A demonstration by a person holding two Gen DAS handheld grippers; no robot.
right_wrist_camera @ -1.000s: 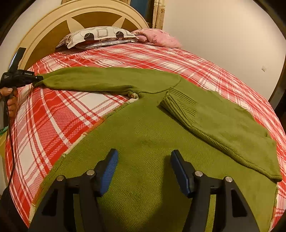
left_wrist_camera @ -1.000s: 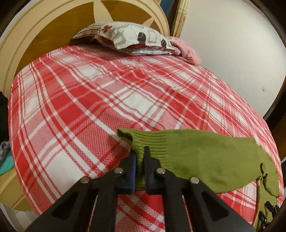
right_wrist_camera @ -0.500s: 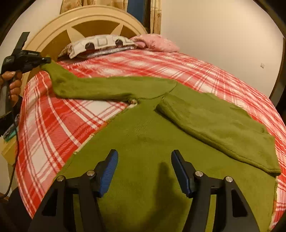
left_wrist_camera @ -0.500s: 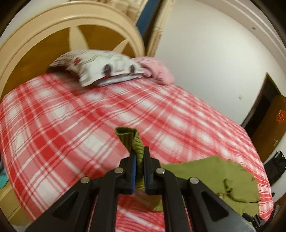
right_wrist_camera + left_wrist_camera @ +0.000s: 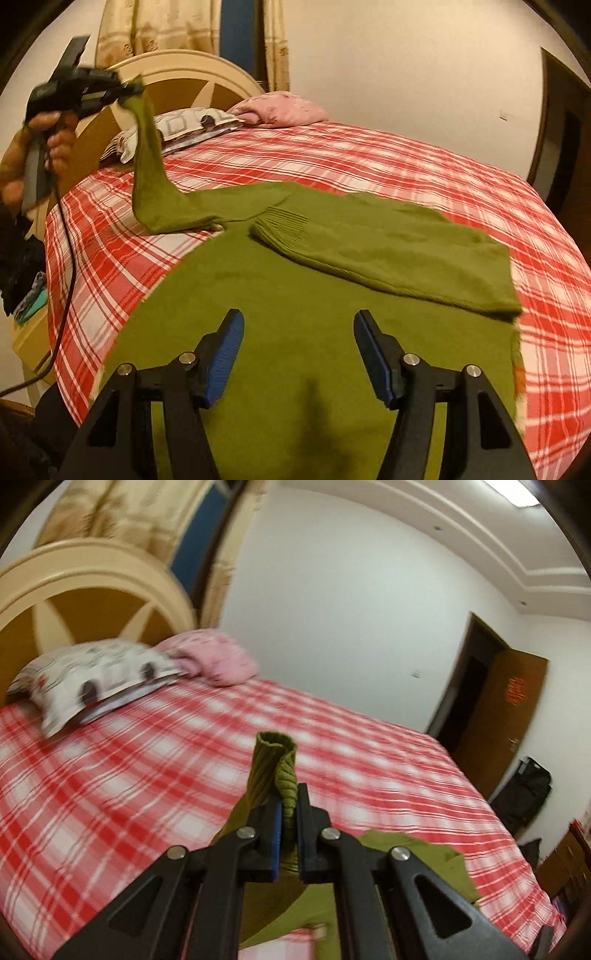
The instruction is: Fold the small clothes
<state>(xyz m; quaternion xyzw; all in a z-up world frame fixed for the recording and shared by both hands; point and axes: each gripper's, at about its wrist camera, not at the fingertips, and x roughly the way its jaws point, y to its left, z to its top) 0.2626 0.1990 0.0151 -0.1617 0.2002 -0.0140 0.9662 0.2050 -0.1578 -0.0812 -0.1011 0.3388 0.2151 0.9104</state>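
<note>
Left gripper (image 5: 287,834), pinching the sleeve cuff (image 5: 277,753), has lifted it off the bed (image 5: 369,155) toward 10 o'clock, probably to fold it across the sweater (image 5: 295,314). Right gripper (image 5: 298,354) hovers spread over the sweater's body.

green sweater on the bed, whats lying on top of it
One sleeve lies folded across the green sweater body. The other sleeve is lifted off the bed by the left gripper. The plaid sheet underneath the body is covered.
</note>
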